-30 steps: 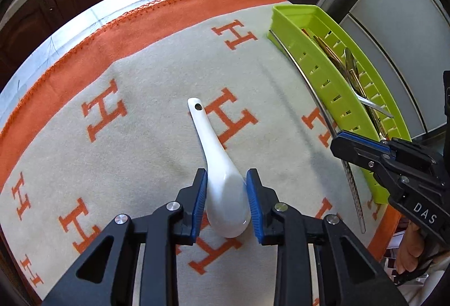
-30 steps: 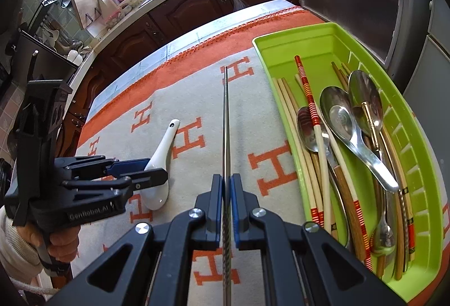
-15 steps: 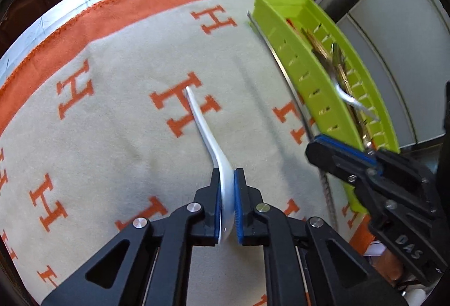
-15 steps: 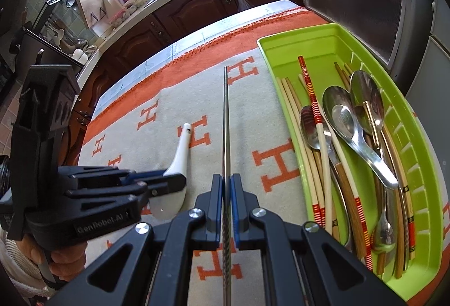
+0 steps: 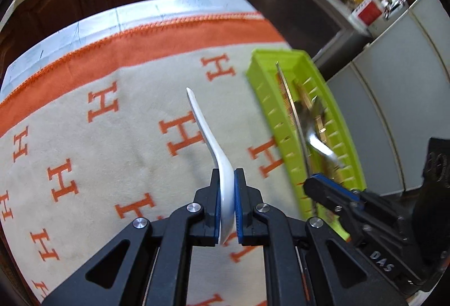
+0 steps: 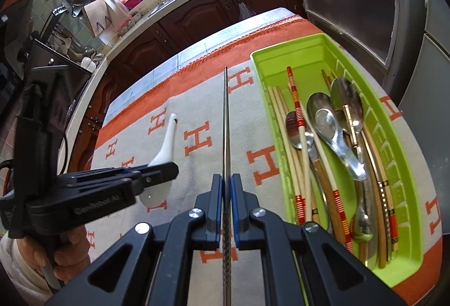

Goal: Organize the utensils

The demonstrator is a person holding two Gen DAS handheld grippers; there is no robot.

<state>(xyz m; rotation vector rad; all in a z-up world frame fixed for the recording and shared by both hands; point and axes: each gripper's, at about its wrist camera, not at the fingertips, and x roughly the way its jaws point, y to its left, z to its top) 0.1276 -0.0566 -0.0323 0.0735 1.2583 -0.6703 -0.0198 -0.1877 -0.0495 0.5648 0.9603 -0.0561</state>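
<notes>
My left gripper (image 5: 226, 179) is shut on a white ceramic spoon (image 5: 206, 134), held on edge above the cloth with its handle pointing away. The spoon also shows in the right wrist view (image 6: 166, 142), where the left gripper (image 6: 157, 173) clamps its bowl. My right gripper (image 6: 225, 185) is shut on a metal chopstick (image 6: 225, 120) that points straight ahead, left of the green tray (image 6: 405, 142). In the left wrist view the right gripper (image 5: 323, 186) and chopstick (image 5: 292, 114) sit at the tray's (image 5: 270, 106) near wall.
The green tray holds several chopsticks (image 6: 298, 125) and metal spoons (image 6: 337, 137). An orange-and-cream cloth (image 6: 197, 114) with H marks covers the table. Dark cabinets (image 6: 213, 10) and a kitchen counter stand beyond the table's far edge. A grey fridge (image 5: 399, 97) is on the right.
My left gripper closed on the white spoon and lifted it off the cloth, turning it on edge. My right gripper kept hold of the metal chopstick and rose slightly.
</notes>
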